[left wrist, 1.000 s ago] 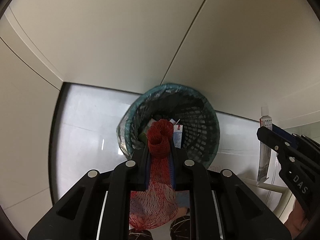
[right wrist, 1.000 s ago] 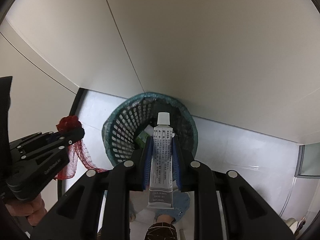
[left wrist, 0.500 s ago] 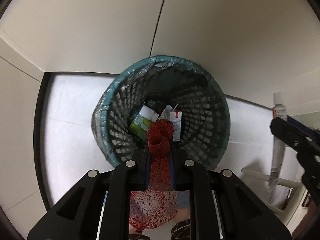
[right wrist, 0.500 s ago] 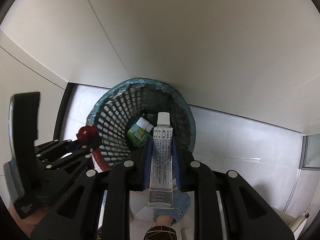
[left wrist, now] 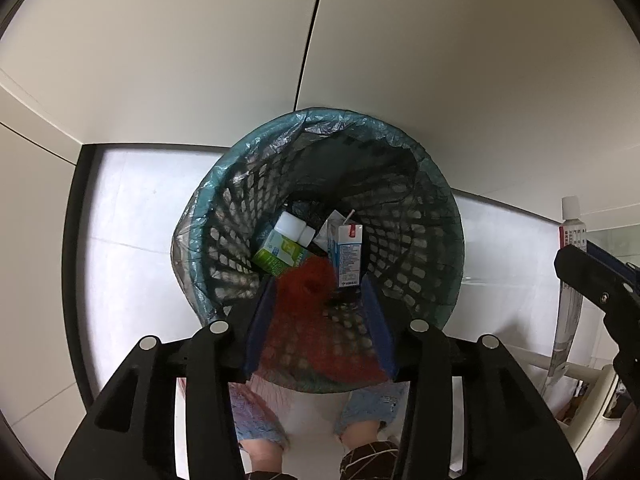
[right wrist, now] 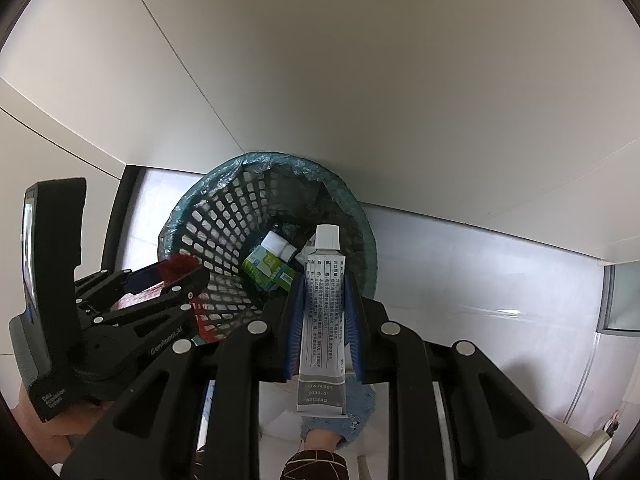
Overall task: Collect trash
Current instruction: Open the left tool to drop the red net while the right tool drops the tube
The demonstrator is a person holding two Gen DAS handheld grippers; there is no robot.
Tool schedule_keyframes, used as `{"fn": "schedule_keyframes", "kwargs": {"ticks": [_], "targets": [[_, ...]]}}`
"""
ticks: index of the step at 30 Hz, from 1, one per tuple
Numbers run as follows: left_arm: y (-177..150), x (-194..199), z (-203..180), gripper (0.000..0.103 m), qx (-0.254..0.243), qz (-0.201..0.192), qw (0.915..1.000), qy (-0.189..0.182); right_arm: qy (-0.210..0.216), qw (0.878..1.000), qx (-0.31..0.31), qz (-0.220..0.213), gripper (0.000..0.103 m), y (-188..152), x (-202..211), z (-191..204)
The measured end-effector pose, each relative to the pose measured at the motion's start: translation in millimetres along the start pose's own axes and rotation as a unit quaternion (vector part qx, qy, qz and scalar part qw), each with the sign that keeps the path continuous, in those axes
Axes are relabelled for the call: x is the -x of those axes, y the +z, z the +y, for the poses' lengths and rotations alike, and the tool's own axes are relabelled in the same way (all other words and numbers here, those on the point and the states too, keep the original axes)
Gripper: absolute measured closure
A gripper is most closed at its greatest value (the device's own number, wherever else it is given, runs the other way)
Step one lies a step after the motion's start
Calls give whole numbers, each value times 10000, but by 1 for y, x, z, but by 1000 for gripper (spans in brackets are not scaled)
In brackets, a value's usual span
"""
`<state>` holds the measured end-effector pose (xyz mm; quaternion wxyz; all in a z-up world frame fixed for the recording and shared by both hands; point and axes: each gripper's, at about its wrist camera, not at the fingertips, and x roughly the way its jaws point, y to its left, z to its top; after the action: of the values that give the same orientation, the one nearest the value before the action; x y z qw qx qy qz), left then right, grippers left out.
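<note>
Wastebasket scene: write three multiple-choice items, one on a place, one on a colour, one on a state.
1. Where is the red mesh bag?
A. on the floor
B. inside the wastebasket
C. on a chair

2. What colour is the cap of the tube?
A. white
B. black
C. yellow

3. How are the tools?
A. both open
B. left tool open, right tool shut on the tube
C. both shut

Key: 1 B, the mesh lies below the rim, between parted fingers. 2 A, the cap shows white. 3 B, the left fingers stand apart, the right pads press the tube.

Plastic lattice bin (left wrist: 420,248) (crinkly film liner (left wrist: 320,124)), glossy floor (left wrist: 132,216).
</note>
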<state>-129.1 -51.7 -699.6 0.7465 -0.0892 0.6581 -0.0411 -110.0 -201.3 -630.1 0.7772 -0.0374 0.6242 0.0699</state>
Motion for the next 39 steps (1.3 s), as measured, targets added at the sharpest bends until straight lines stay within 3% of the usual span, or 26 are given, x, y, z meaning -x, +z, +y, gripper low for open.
{"fn": "schedule_keyframes", "kwargs": {"ticks": [5,7,16,21,31,32,33,39], "targets": [[3,12,4,42,61,-170,9998,-14,42,10000,-5,-64,84,5,3,5],[4,16,7,32,77,-249,9997,8,82,9999,-17,-90,84,7,7,7],[3,34,35,12,235,-476,9984,175,245,9993,113,-274,84,16,8,27],[-3,38,54,6,348,-405,9982,264,264,9989,179,-357,84,20,1,43],[-14,38,78,6,339,-253,9983,395,281,9986,165,-409,83,20,-10,55],[-14,38,79,6,348,-241,9983,403,271,9987,178,-401,82,19,-10,56],[-15,37,79,6,355,-235,9983,403,241,9988,194,-392,72,19,-10,56],[-18,39,80,6,372,-217,9982,413,53,9987,80,-506,39,14,-5,51]]}}
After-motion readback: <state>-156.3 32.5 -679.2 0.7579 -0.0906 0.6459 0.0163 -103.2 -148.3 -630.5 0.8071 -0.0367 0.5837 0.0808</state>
